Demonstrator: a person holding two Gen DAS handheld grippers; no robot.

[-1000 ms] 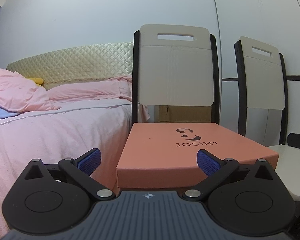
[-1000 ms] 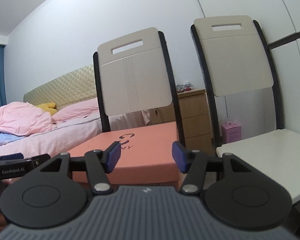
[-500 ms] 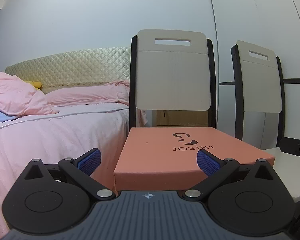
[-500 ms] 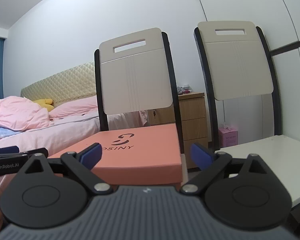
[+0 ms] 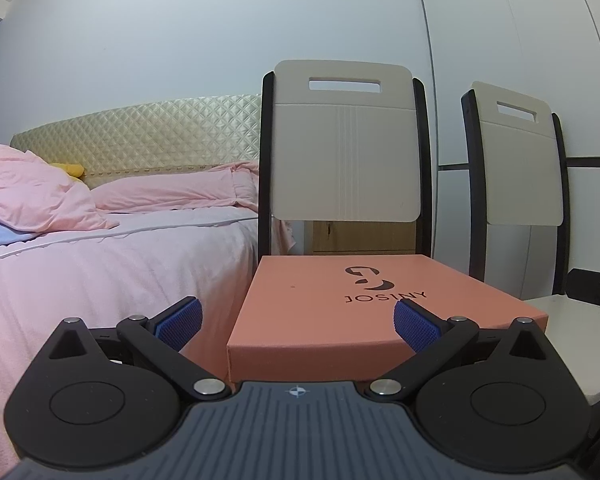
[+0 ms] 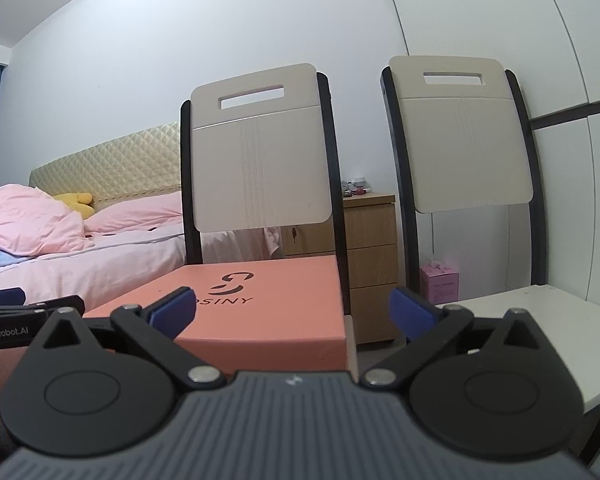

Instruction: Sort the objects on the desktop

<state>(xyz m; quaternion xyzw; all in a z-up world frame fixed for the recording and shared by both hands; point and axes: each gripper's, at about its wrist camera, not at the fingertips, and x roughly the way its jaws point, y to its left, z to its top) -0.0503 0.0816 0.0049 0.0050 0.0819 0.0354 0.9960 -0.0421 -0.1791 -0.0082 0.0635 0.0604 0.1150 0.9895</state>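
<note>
My left tongs (image 5: 296, 322) are spread wide and grasp nothing; my right tongs (image 6: 294, 312) are spread wide too. Ahead of both lies the flat salmon-pink cardboard box printed JOSINY (image 5: 364, 312), on the seat of the left cream-backed black-framed chair (image 5: 342, 152). A second such chair (image 6: 460, 136) stands just beside it, with a pink-sheeted bed (image 5: 100, 276) on the other side.
</note>
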